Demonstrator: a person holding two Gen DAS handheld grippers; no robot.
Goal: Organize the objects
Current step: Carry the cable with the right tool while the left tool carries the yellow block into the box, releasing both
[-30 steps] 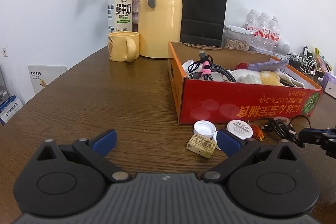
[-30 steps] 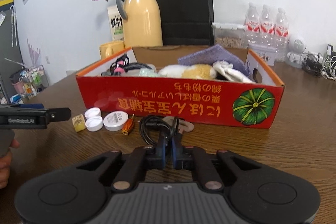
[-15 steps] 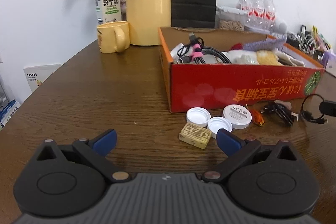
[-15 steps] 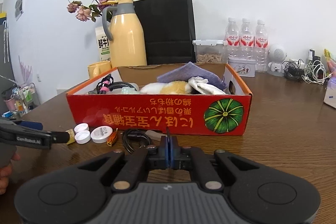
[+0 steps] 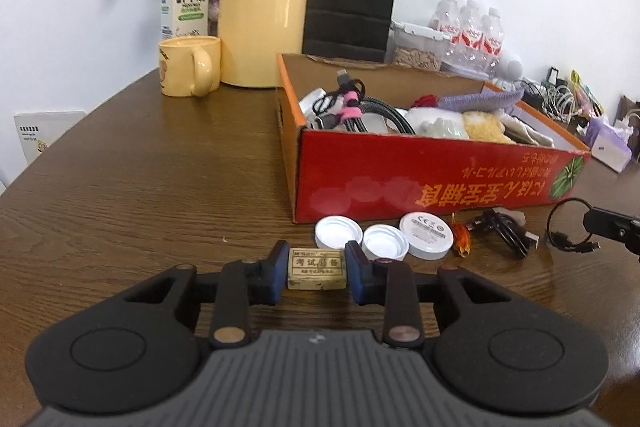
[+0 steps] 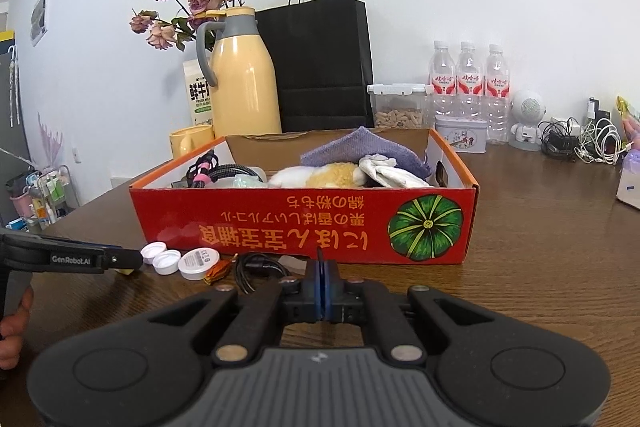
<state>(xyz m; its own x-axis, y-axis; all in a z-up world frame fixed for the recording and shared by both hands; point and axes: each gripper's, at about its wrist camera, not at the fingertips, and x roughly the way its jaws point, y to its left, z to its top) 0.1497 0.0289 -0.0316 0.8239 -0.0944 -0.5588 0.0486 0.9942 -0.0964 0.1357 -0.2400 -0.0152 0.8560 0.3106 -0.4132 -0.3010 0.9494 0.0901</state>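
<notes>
Two claws are out over the brown wood-grain table (image 5: 132,179), both held low and level, pointing toward the red cardboard box (image 5: 432,175). My left claw (image 5: 317,269) has closed in on the small yellowish rectangular eraser (image 5: 317,268), which sits squarely between its blue-padded fingers (image 5: 276,273); the pads look to be touching its two short ends, and it sits on or just above the tabletop. My right claw (image 6: 322,289) is pressed fully together, pinching a thin black cable (image 6: 320,255) that rises straight up from between the pads. Just ahead and right of the left claw lie two white plastic bottle caps (image 5: 340,230) and a white round disc (image 5: 427,234), close together near the box's front wall. Farther right lie a small orange item (image 5: 461,241) and a black coiled cord (image 5: 506,231). Left of the left claw the table is bare wood out to its curved edge; straight ahead, the box's tall red wall stands just beyond the caps.
</notes>
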